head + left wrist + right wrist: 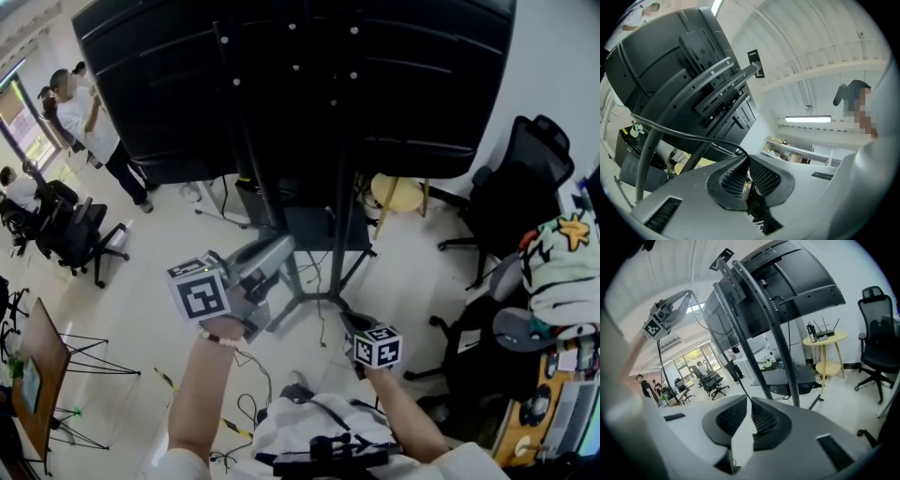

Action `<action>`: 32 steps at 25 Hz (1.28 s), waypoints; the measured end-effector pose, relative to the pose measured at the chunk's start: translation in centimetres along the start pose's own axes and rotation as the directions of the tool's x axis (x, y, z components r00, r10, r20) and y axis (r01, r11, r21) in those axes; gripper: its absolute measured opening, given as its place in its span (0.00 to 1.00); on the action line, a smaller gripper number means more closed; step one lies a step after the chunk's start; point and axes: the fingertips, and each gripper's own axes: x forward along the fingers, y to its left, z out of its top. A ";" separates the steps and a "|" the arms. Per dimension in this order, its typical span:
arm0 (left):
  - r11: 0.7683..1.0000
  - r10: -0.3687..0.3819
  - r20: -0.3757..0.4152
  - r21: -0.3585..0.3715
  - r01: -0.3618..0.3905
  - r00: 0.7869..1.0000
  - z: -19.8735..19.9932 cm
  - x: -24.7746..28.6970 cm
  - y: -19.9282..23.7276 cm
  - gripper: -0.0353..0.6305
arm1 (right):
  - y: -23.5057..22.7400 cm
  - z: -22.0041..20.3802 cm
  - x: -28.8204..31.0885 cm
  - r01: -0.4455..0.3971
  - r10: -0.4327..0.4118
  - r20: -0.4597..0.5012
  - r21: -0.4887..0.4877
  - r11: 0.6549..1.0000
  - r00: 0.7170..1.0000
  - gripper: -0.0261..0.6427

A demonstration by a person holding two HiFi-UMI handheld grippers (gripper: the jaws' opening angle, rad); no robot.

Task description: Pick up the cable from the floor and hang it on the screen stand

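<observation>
Office floor [412, 281], screen stand [339, 216] ahead: left tool [746, 157] clamped on cable [684, 134]; right tool [749, 400] slightly apart.

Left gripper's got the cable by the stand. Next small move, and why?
Probably raise the left gripper, shut on the cable, and carry the cable over the frame of the screen stand to drape it. The cable runs right beside that stand, and the right gripper stands open, so only the left holds it.

Left gripper [746, 158] and right gripper [749, 400]: grey shells, black ribbed pads [764, 176], black-and-white marker cubes [199, 292]. White sleeves [178, 464]; bead bracelet [220, 339].
</observation>
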 end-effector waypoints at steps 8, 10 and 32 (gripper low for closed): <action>0.998 -0.052 0.020 0.024 0.051 0.998 3.7 -1.2 -2.8 0.07 | 0.8 -2.2 3.3 -0.013 0.012 -0.055 -0.024 1.000 0.998 0.27; 0.998 -0.057 0.022 0.015 0.057 0.998 4.5 -1.6 -3.0 0.08 | 1.3 -1.4 4.5 -0.013 0.011 -0.051 -0.042 0.999 0.999 0.32; 0.980 -0.141 -0.054 0.134 0.147 0.989 13.5 -2.5 -3.6 0.08 | 1.9 -1.2 15.5 0.107 -0.126 -0.107 -0.169 0.980 0.986 0.37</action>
